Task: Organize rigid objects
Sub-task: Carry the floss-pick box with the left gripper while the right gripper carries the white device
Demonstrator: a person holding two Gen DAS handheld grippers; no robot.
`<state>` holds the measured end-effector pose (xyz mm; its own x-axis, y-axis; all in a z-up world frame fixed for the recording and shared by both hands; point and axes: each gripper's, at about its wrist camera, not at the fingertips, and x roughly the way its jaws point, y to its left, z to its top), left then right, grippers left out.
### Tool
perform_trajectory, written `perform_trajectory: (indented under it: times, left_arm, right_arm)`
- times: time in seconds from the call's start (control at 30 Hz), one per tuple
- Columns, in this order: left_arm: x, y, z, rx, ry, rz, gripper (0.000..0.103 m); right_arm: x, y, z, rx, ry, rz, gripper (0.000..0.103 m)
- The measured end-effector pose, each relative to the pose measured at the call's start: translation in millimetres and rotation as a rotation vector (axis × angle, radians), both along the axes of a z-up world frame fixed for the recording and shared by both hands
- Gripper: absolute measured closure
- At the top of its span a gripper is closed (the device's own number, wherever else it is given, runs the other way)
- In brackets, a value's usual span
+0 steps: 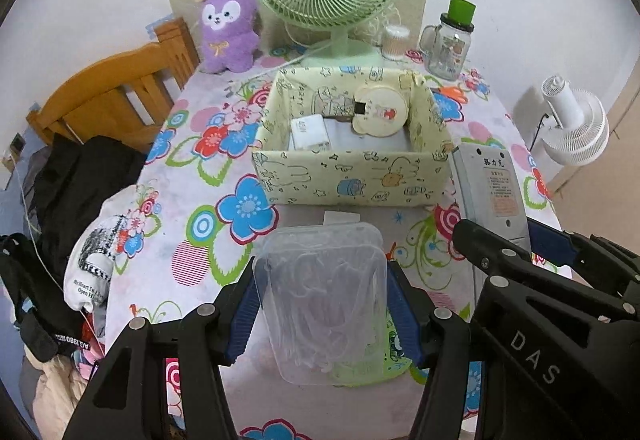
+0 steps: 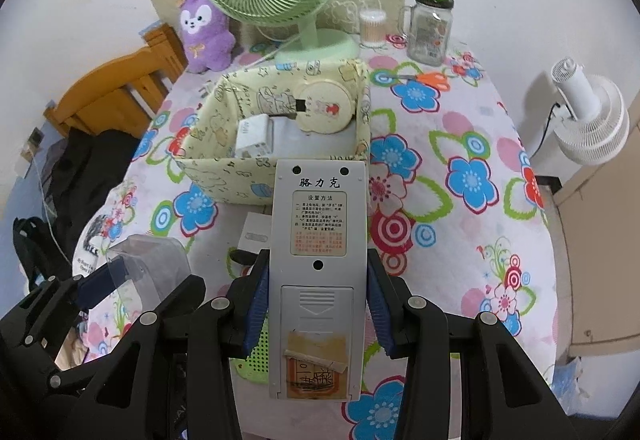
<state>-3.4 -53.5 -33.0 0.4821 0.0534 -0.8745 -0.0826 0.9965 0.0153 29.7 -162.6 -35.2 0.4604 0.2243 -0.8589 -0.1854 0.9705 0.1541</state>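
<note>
Before the storage box [image 1: 352,176] (both jaws gripping), remote [image 2: 318,280] and clear case [image 1: 324,300]

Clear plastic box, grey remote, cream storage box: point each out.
clear plastic box [image 1: 324,300]: left wrist view, middle of its lid, between the blue pads.
grey remote [image 2: 319,240]: right wrist view, on its printed back label.
cream storage box [image 1: 352,180]: left wrist view, on its near outer wall.
</note>
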Motion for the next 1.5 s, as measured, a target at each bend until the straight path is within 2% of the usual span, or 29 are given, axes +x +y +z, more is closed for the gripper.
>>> perform_trajectory:
  times: [0.33, 0.67, 1.5]
  left_arm:
    - [0.1, 3.1, 8.1, 0.003, -0.011, 0.003, 0.042]
    - [23.4, 12.7, 13.1, -0.011, -0.017, -0.054, 0.042]
    - [105.1, 38.2, 19.4, -0.038, -0.031, -0.093, 0.042]
  right_arm:
    - [-0.6, -0.8, 9.7, 0.016, -0.015, 0.003, 0.056]
    - [13.7, 6.6, 17.1, 0.004, -0.021, -0.051, 0.056]
    - [99.4, 36.3, 30.2, -0.042, -0.040, -0.065, 0.056]
